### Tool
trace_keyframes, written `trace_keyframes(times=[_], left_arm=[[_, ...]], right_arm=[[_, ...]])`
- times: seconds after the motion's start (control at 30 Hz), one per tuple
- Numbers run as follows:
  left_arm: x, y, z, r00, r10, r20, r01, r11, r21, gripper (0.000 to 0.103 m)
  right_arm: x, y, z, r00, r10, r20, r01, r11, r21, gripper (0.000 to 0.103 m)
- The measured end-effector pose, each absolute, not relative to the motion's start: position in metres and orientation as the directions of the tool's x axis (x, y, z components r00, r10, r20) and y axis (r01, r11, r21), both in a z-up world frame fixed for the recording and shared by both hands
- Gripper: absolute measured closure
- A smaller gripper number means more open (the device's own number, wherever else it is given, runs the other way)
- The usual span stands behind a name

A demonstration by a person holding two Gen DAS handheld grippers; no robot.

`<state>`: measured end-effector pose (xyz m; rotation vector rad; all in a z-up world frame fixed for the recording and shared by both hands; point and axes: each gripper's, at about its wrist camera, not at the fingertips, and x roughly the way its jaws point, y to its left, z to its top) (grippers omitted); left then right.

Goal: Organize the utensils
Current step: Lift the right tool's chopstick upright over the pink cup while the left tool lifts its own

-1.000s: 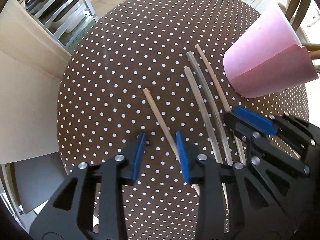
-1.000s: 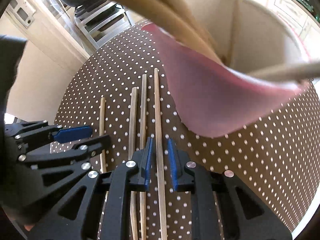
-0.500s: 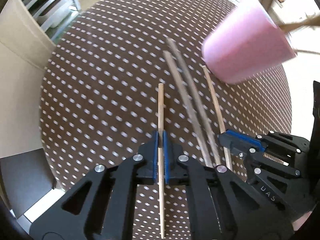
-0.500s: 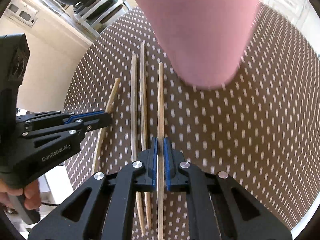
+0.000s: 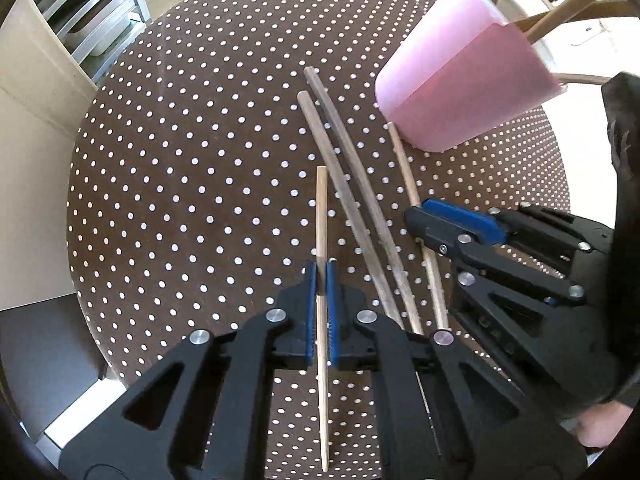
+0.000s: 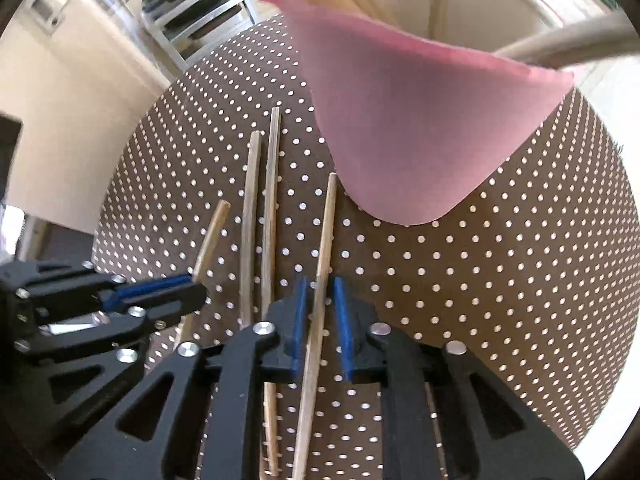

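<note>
On the brown polka-dot table (image 5: 180, 160), my left gripper (image 5: 321, 268) is shut on a pale wooden chopstick (image 5: 321, 208) that runs lengthwise between its pads. Two darker chopsticks (image 5: 344, 200) (image 5: 357, 184) lie side by side to its right. A second pale chopstick (image 6: 326, 224) lies between the blue pads of my right gripper (image 6: 320, 284). Those pads stand slightly apart on either side of it and do not press it. The pink utensil holder (image 6: 420, 128) rises just beyond that chopstick's tip. The left gripper's tip (image 6: 196, 292) shows at the left of the right wrist view.
Wooden utensil handles (image 5: 560, 16) stick out of the holder (image 5: 460, 92). A metal shelf rack (image 5: 92, 12) and a beige cabinet (image 5: 28, 100) stand beyond the table's left edge. A person's hand (image 5: 600, 432) shows at the lower right.
My left gripper closed on the pale chopstick and still grips it. The right pads, tight on their chopstick half a second ago, now stand slightly apart, and that chopstick is skewed.
</note>
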<state>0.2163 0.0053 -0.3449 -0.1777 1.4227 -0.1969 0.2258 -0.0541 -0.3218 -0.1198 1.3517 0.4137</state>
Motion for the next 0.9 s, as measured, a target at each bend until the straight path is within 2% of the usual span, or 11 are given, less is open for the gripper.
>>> trace_keyframes(times=[0.17, 0.43, 0.9], left_arm=[[0.209, 0.007, -0.319, 0.180, -0.270, -0.946, 0.046, 0.963, -0.266, 0.098], [0.182, 0.015, -0.263, 0.268, -0.327, -0.906, 0.115, 0.945, -0.307, 0.098], [0.133, -0.003, -0.143, 0.469, -0.416, -0.779, 0.275, 0.907, -0.319, 0.098]], right_arm=[[0.213, -0.072, -0.306, 0.173, 0.288, -0.942, -0.312, 0.923, 0.225, 0.098], [0.186, -0.099, -0.240, 0.291, 0.391, -0.873, -0.269, 0.909, 0.317, 0.098], [0.143, -0.120, -0.124, 0.521, 0.416, -0.745, -0.322, 0.905, 0.279, 0.098]])
